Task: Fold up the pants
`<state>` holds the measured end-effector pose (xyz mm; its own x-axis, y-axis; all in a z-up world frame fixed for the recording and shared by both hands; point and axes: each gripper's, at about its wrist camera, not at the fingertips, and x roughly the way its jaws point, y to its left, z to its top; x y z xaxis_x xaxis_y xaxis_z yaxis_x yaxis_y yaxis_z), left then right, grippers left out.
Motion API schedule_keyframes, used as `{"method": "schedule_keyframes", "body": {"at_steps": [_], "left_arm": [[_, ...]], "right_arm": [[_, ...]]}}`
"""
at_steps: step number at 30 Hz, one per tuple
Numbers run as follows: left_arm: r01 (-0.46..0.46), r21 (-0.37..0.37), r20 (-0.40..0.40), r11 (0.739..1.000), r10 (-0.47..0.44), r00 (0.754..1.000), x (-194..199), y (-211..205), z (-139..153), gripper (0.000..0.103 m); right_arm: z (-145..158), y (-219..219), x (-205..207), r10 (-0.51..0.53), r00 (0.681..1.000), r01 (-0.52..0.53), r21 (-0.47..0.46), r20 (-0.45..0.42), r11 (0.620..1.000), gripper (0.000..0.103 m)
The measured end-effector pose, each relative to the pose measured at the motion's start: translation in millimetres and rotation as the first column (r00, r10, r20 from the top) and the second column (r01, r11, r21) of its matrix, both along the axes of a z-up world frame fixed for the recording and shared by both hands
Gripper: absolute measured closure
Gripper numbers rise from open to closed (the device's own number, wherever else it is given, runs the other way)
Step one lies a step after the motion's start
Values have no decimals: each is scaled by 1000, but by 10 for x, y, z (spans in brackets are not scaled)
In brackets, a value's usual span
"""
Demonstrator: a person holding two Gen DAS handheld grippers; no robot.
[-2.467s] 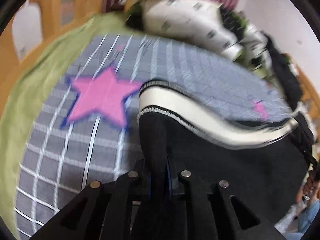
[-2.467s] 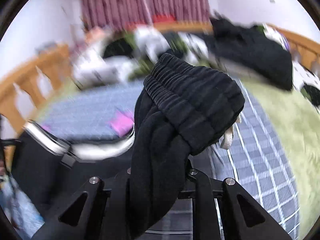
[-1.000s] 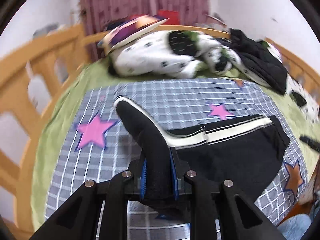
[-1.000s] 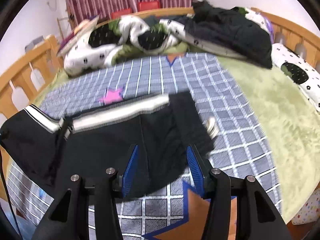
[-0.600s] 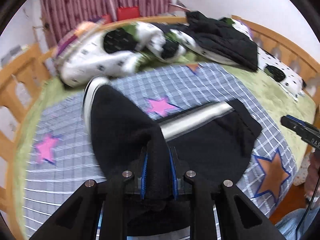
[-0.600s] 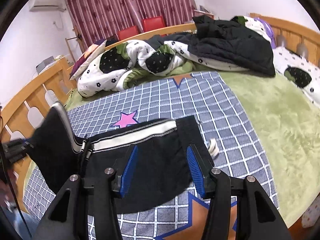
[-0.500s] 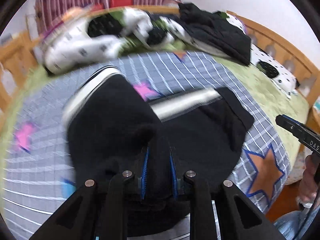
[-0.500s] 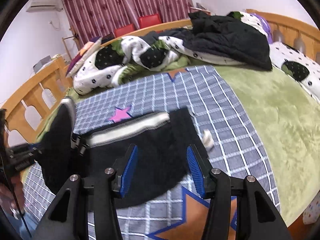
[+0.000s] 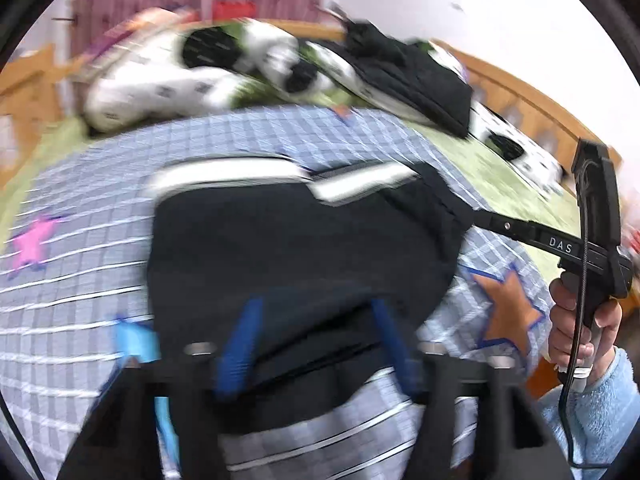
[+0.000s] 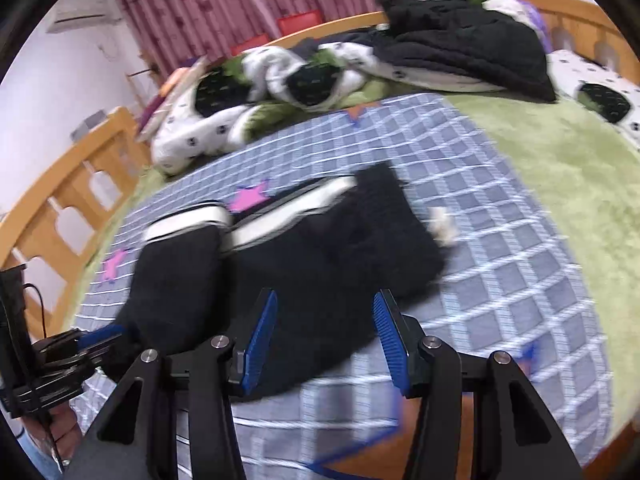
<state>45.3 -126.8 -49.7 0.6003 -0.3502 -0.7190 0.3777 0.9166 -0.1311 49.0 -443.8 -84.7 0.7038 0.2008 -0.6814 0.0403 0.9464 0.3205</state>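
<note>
Black pants (image 9: 288,240) with a white side stripe lie folded over themselves on the checked blanket (image 9: 80,280). My left gripper (image 9: 316,344) is low over their near edge. Its jaws are opening, and black cloth lies loose between the blue pads (image 9: 240,344) without being pinched. In the right wrist view the pants (image 10: 320,256) spread ahead of my right gripper (image 10: 325,340), which is open just above their near hem, gripping nothing. The left gripper (image 10: 100,336) shows there at the folded leg's left end. The right gripper (image 9: 484,218), held by a hand (image 9: 576,320), reaches the pants' right edge.
A crumpled white quilt with black patches (image 10: 280,76) and a black jacket (image 10: 460,40) are heaped at the far end of the bed. A green sheet (image 10: 560,152) lies to the right. A wooden rail (image 10: 72,184) runs along the left. A white drawstring end (image 10: 442,224) pokes out.
The left gripper swung the held leg end rightward and down onto the rest of the pants, then spread its jaws off the cloth. The right gripper stayed open and dipped slightly.
</note>
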Motion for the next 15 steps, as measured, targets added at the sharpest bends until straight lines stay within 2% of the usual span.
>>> {"method": "schedule_keyframes", "body": {"at_steps": [1,3,6,8,12,14,15], "left_arm": [[-35,-6,7,999,35,999,-42,155,-12,37],[-112,-39,-34,993,111,993,-98,520,-119,37],[-199,-77,-103,977,191,976,-134,896,-383,37],[-227,-71,-131,971,217,967,-134,978,-532,37],[-204,-120,-152,972,185,971,-221,920,-788,37],[-191,-143,-163,971,167,972,-212,831,-894,37],[-187,-164,-180,969,157,971,-187,820,-954,37]], "right_arm": [[-9,113,44,28,1000,-28,15,13,999,50],[-68,319,126,72,997,-73,53,21,996,48],[-245,664,294,137,990,-133,109,-31,985,48],[-409,850,394,166,983,-153,156,-72,976,48],[-758,1062,568,176,968,-135,226,-177,965,49],[-844,1125,646,187,963,-133,258,-196,957,54],[-852,1146,666,200,961,-143,276,-192,950,69]]}}
